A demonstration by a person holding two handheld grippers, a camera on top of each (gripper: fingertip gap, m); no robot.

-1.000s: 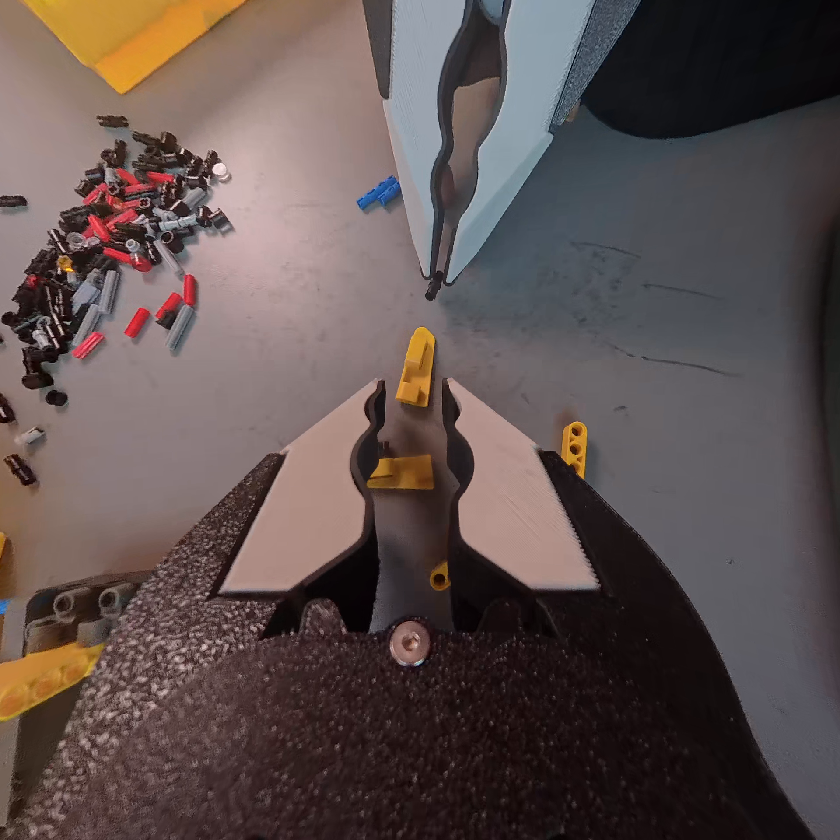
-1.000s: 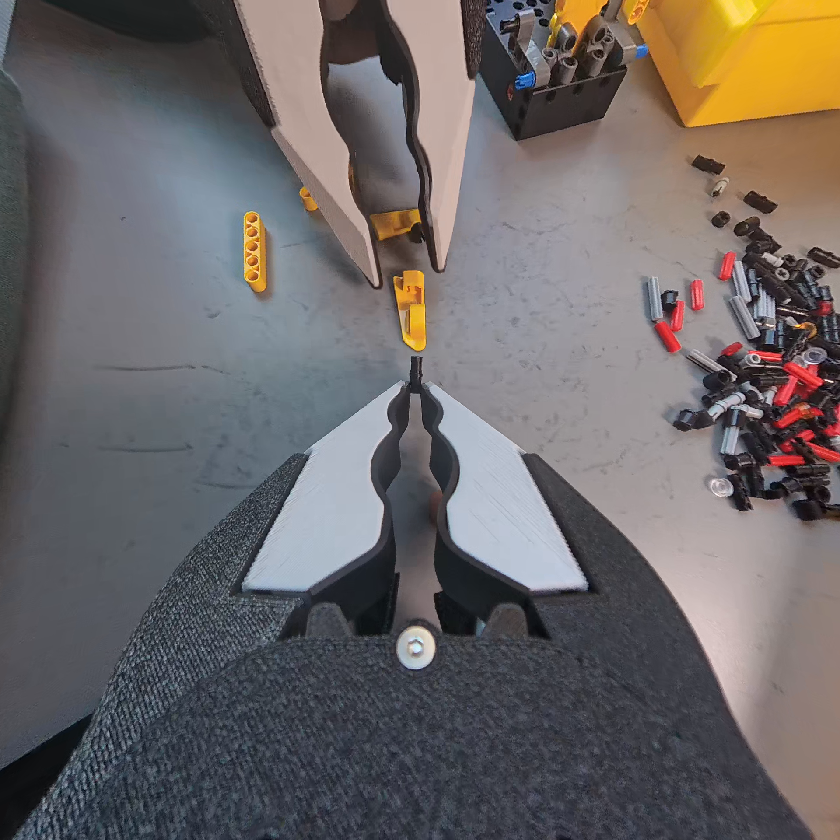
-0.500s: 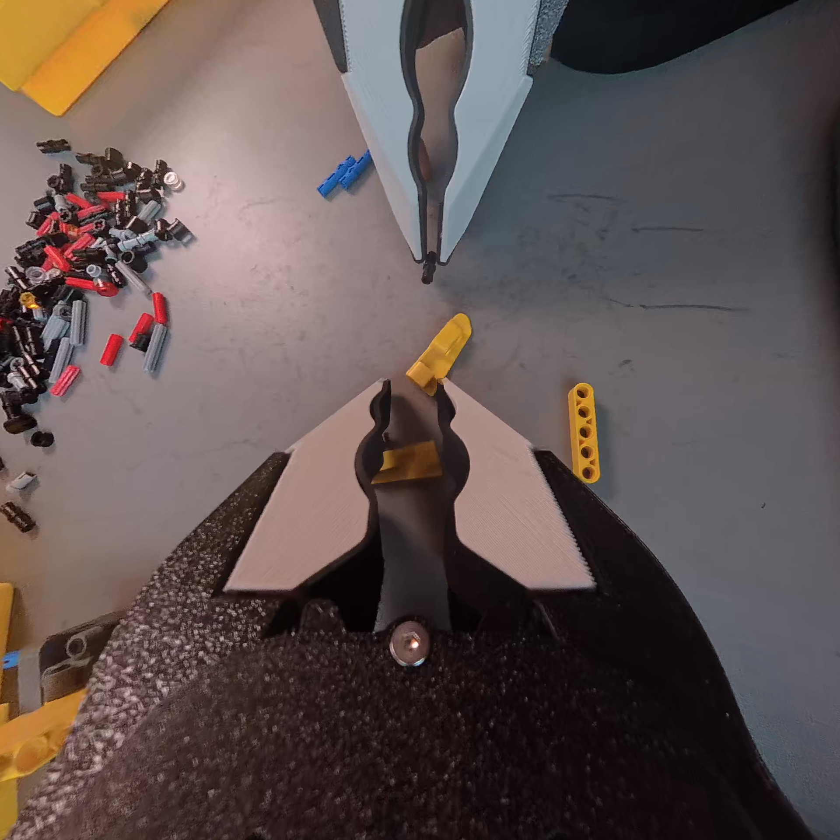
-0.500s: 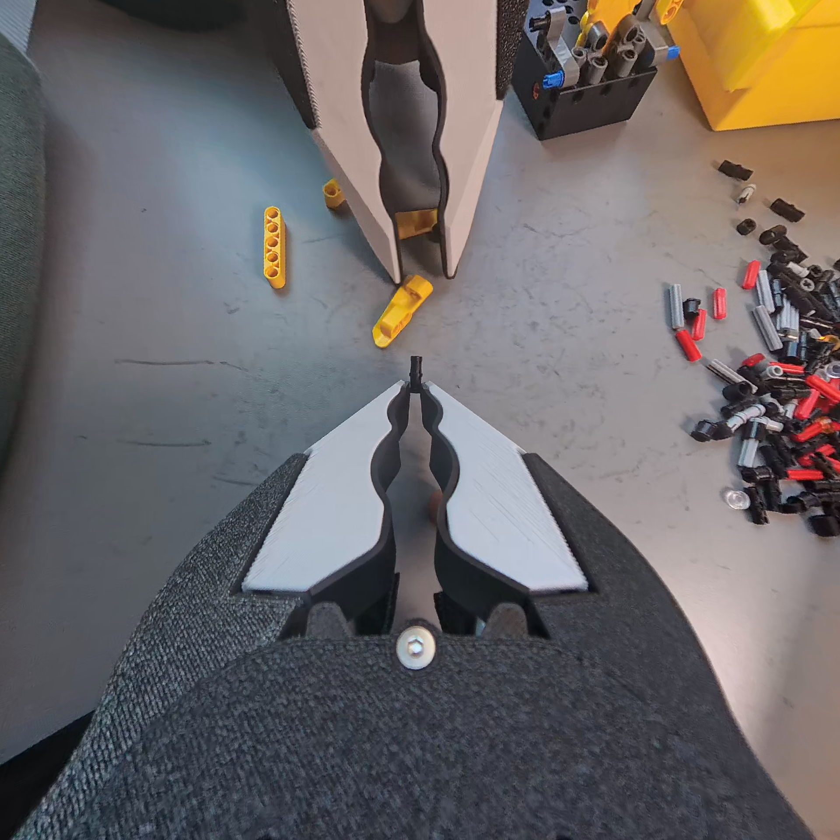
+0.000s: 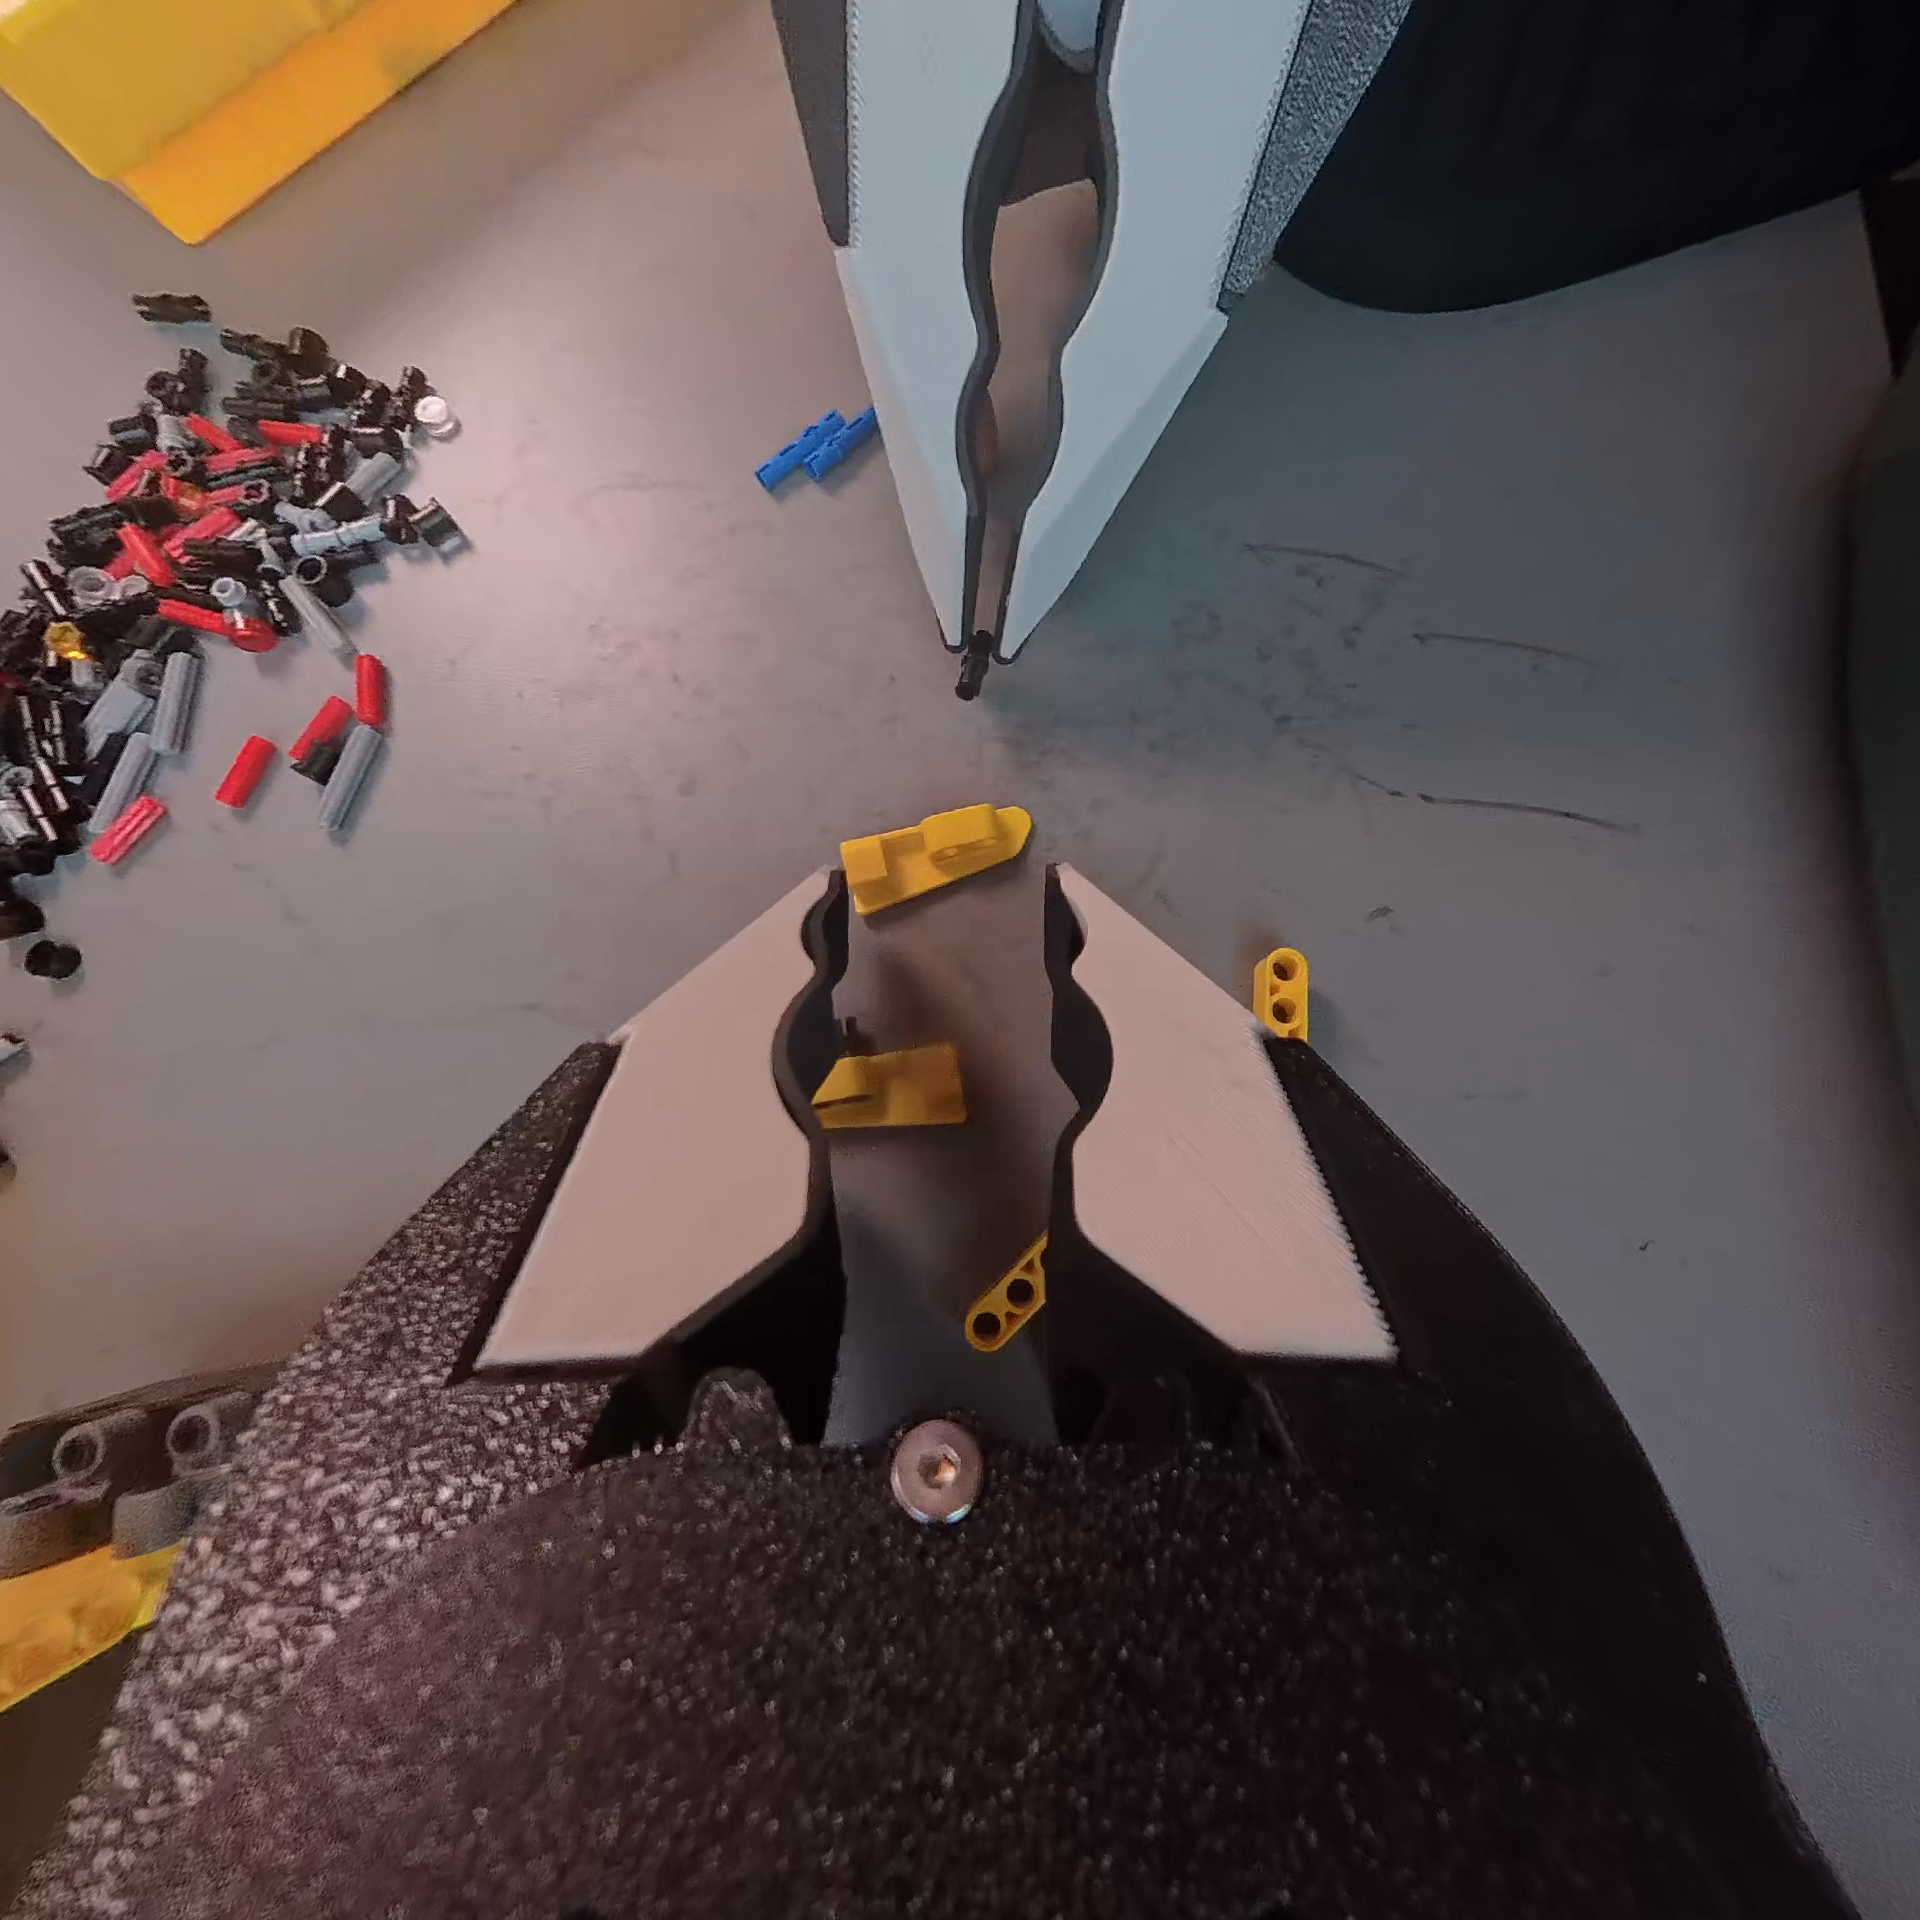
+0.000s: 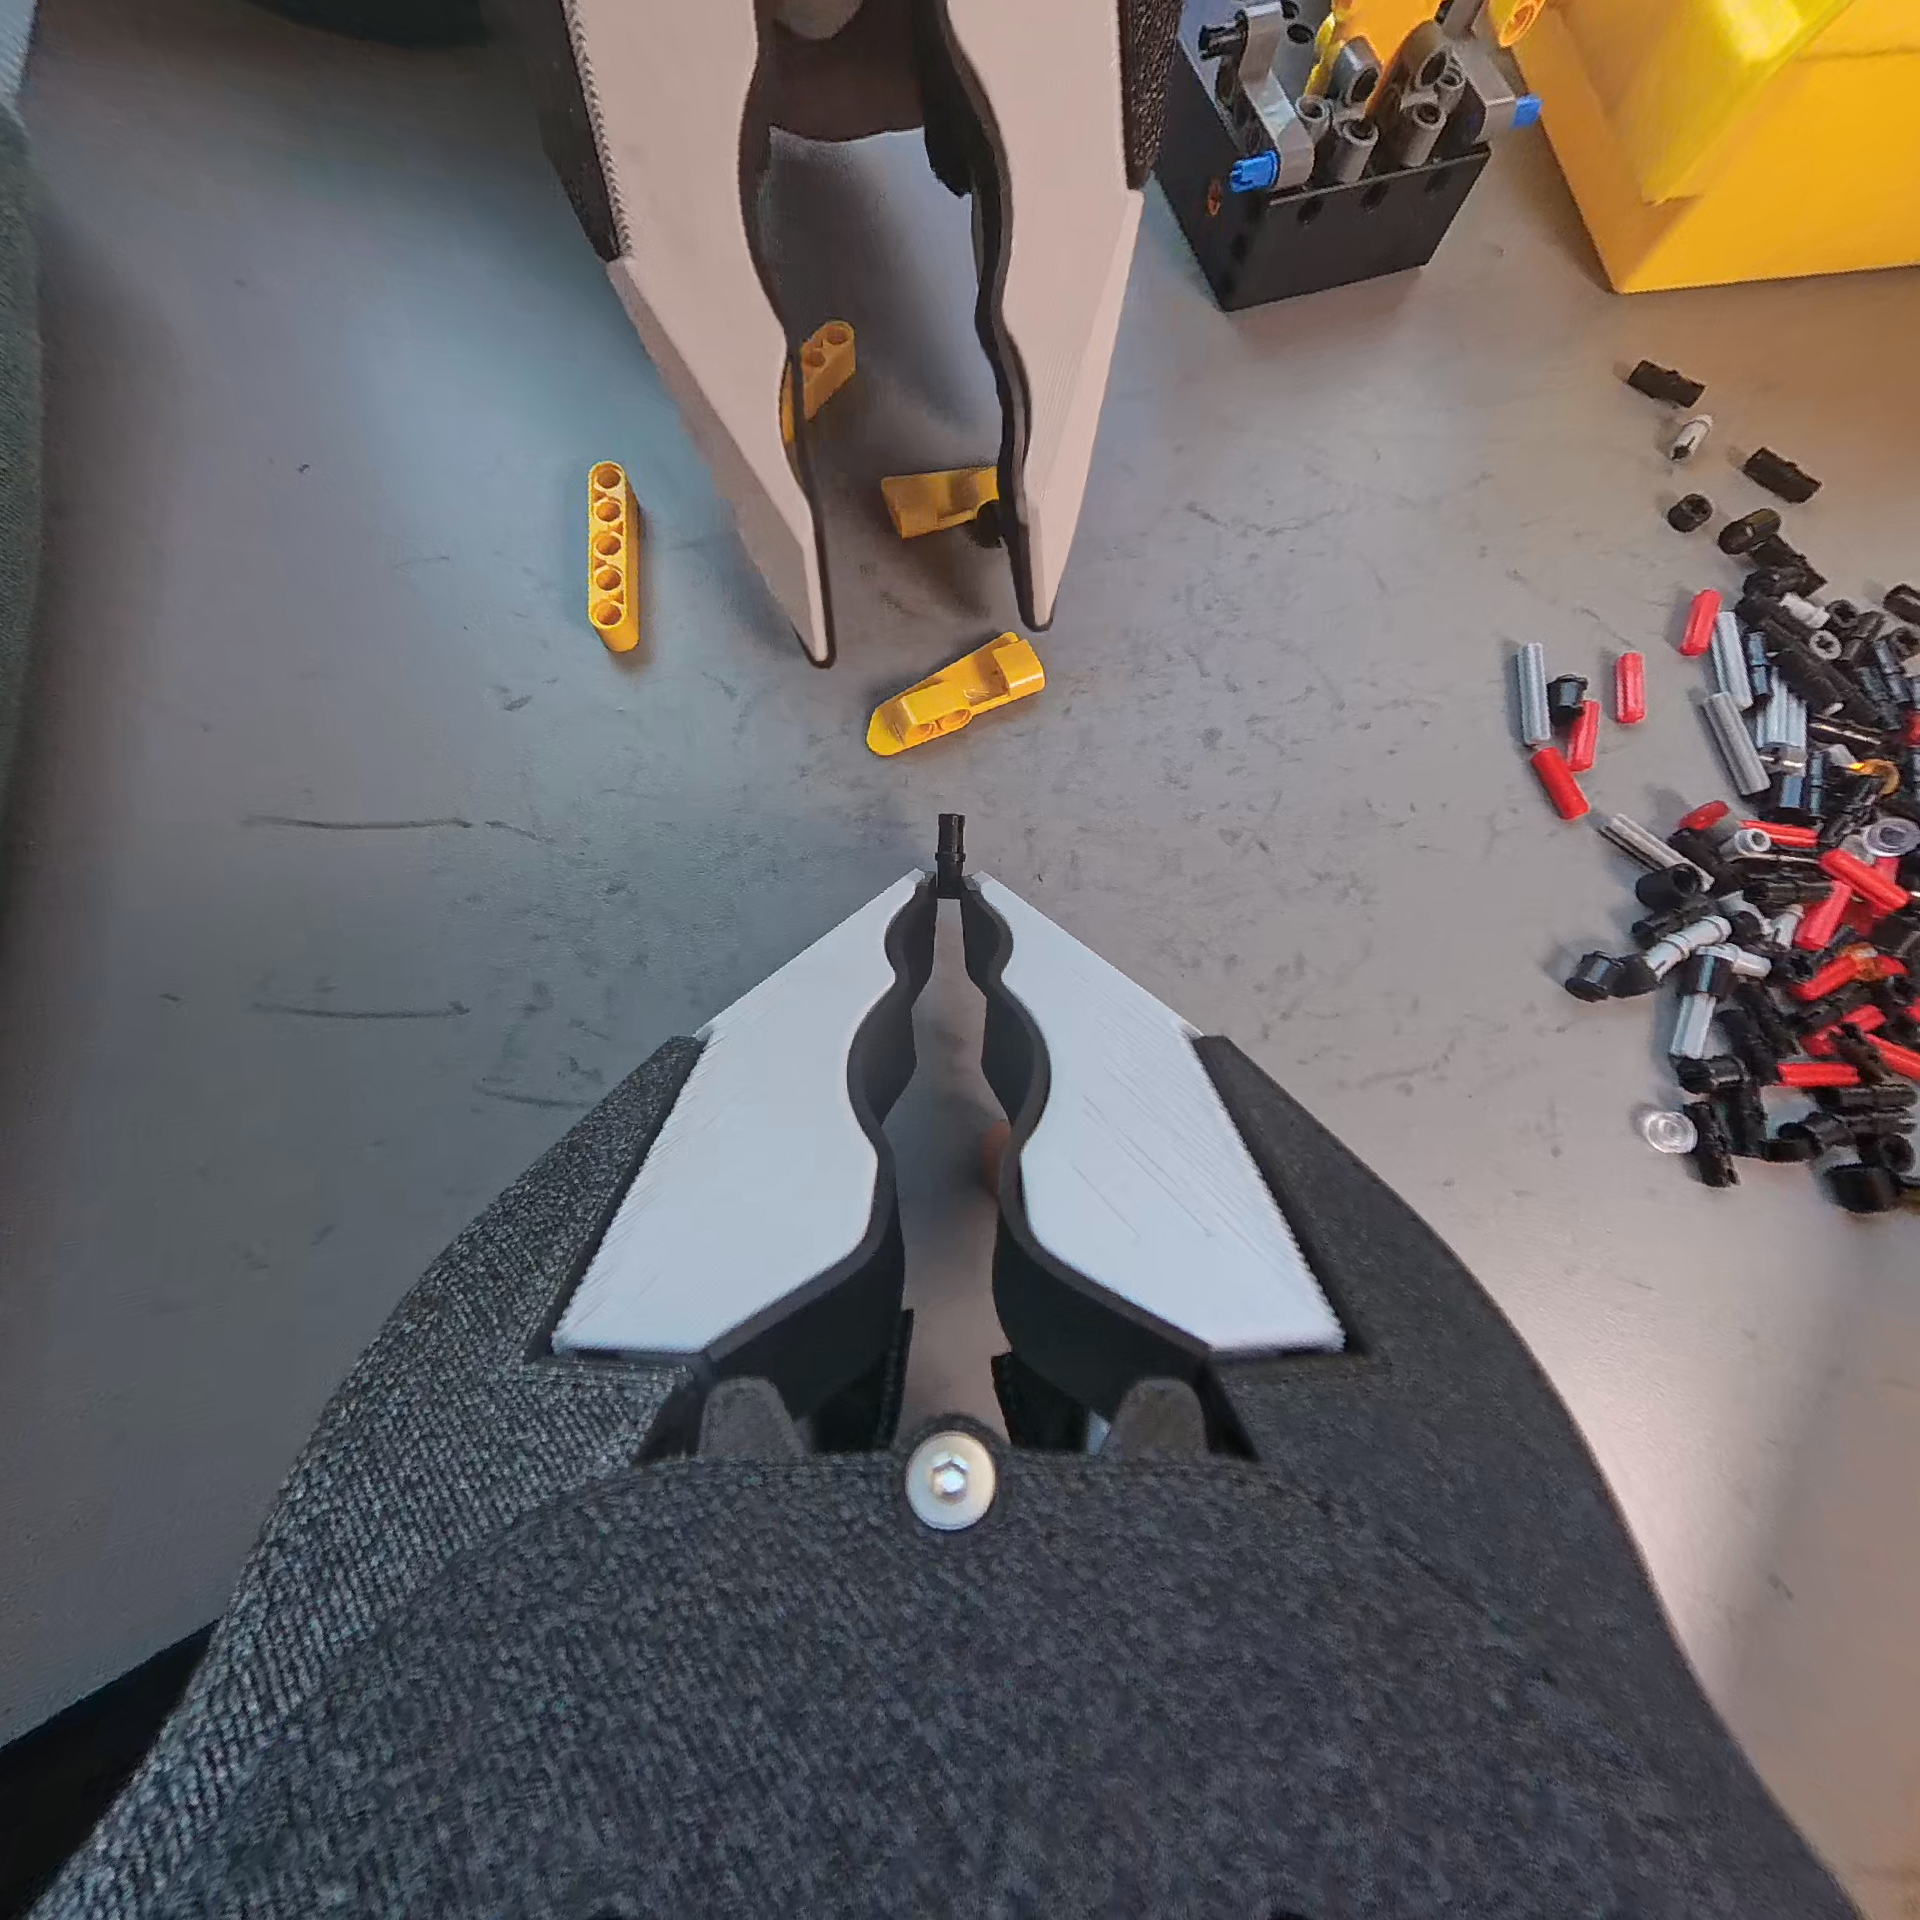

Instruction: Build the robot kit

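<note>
The right tongs (image 6: 948,878) pinch a small black pin (image 6: 949,837), light and stiff, by its end. The left tongs (image 5: 943,883) stand open, a yellow piece (image 5: 935,854) on the desk (image 5: 1455,727) just beyond their tips.

Table (image 6: 312,935) was matte grey with dark scuff streaks. Left gripper (image 5: 940,883): pale grey fingers, black inner edging, speckled black-and-white body. Right gripper (image 6: 948,881): pale grey fingers, black edging, grey woven-look body, and a black pin (image 6: 949,840). Loose panel piece (image 6: 956,694), five-hole beam (image 6: 611,556) and short beam (image 5: 1008,1299) were yellow. Parts pile (image 6: 1787,862) was a black, red and grey mix. Two connectors (image 5: 816,457) blue. Box (image 6: 1745,135) yellow, bin (image 6: 1340,223) black.
</note>
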